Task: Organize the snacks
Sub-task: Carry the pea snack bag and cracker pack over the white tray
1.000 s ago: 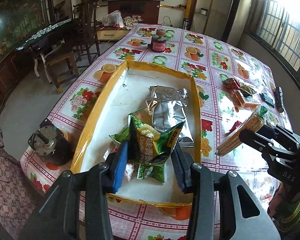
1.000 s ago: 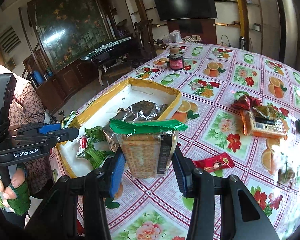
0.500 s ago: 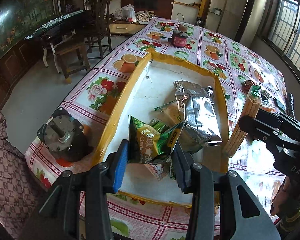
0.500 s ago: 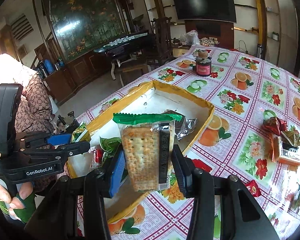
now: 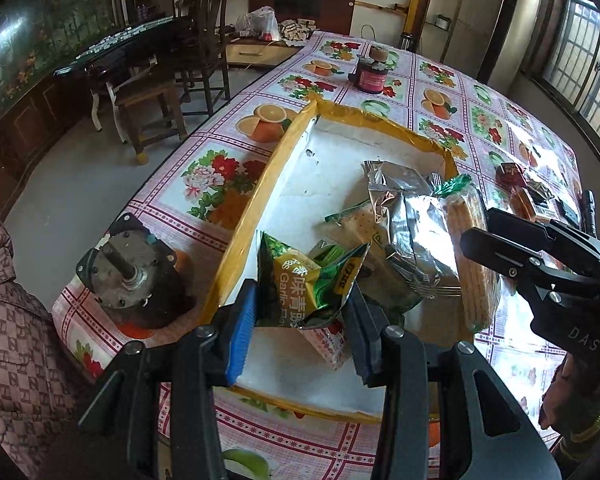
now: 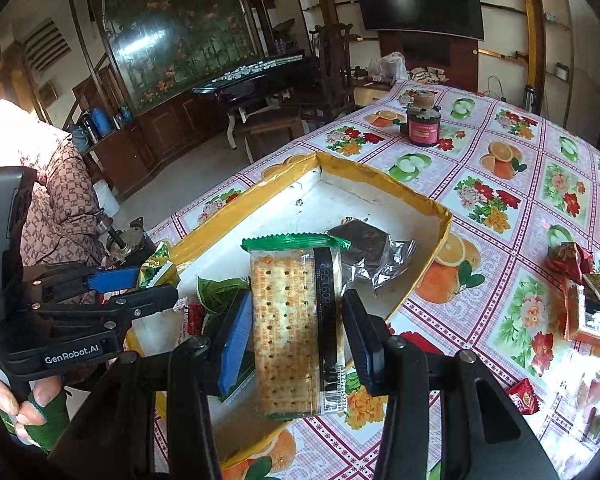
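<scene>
The far half of the box (image 5: 284, 168) floor lay bare, toward the upper middle of the left wrist frame, so a gripper had room there. Nearer, a silver bag (image 5: 416, 232) and loose packets crowded the lower right part of the box. Its yellow walls stood up all around as a lip to clear. A grey motor (image 5: 128, 276) sat just outside the left wall at the table edge. A dark jar (image 6: 422, 126) stood beyond the far wall. At right in the right wrist frame, scattered snacks (image 6: 584, 292) broke up the tablecloth (image 6: 496, 200); between them and the box it was free.
</scene>
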A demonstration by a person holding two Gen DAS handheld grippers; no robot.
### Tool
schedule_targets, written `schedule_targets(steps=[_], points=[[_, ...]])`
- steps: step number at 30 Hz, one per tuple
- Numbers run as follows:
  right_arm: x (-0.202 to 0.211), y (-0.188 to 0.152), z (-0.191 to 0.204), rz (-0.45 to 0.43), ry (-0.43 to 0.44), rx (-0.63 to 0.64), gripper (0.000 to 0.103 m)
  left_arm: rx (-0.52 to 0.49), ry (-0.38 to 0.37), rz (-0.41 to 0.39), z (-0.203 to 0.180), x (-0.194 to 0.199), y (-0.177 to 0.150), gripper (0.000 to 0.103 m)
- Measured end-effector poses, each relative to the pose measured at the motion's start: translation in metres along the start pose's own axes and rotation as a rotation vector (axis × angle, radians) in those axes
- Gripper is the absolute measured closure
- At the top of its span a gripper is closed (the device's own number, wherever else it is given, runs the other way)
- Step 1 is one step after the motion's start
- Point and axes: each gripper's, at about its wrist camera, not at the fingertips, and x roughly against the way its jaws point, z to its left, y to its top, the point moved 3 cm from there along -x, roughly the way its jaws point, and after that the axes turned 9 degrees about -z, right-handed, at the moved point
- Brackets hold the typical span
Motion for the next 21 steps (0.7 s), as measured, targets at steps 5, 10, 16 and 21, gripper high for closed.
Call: schedule_targets(steps=[5,10,16,21], points=[[-0.007,-0.001,0.0,0.009,0.004,-0.002,0.058,-0.013,0.018,-0.008,0.0,-0.002,0.001,0.059],[-0.012,0.001,-0.003,0.009,0.007,-0.012,0.058,-0.02,0.019,-0.005,-0.001,-0.005,0.002,0.059],[-0.024,0.003,-0.009,0.021,0.006,-0.029,0.065,-0.017,0.019,0.005,-0.001,-0.01,0.002,0.059],[-0.031,0.001,-0.01,0.028,0.025,-0.044,0.065,-0.026,0.016,0.018,-0.004,-0.019,0.002,0.059]])
